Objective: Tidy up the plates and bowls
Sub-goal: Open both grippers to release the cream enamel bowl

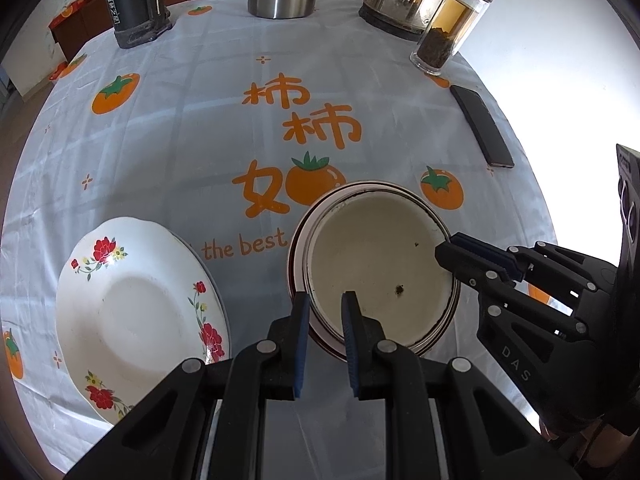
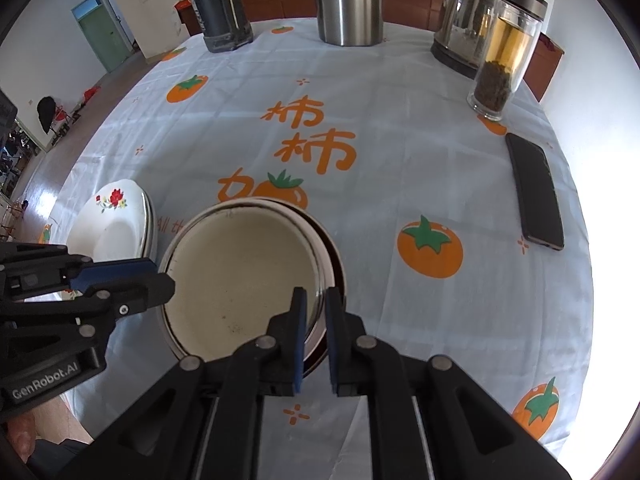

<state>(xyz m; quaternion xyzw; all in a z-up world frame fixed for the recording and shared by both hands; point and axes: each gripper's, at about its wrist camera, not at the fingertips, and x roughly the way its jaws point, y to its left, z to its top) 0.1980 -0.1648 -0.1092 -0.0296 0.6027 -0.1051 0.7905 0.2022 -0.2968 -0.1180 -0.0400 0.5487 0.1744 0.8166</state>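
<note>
A cream enamel bowl [image 1: 380,264] sits nested in a second bowl with a dark red rim [image 1: 294,264] on the tablecloth; the pair also shows in the right wrist view [image 2: 240,272]. My left gripper [image 1: 325,300] is shut on the top bowl's near-left rim. My right gripper [image 2: 316,300] is shut on the bowl's right rim, and it shows in the left wrist view [image 1: 450,248]. A white floral plate [image 1: 132,312] lies left of the bowls, also seen in the right wrist view [image 2: 116,220].
A black phone [image 2: 536,192] lies at the right. A glass tea bottle [image 2: 504,52], an electric kettle [image 2: 464,20], a steel jug [image 2: 348,0] and a dark flask [image 2: 220,4] stand along the far edge. The tablecloth [image 2: 400,128] has persimmon prints.
</note>
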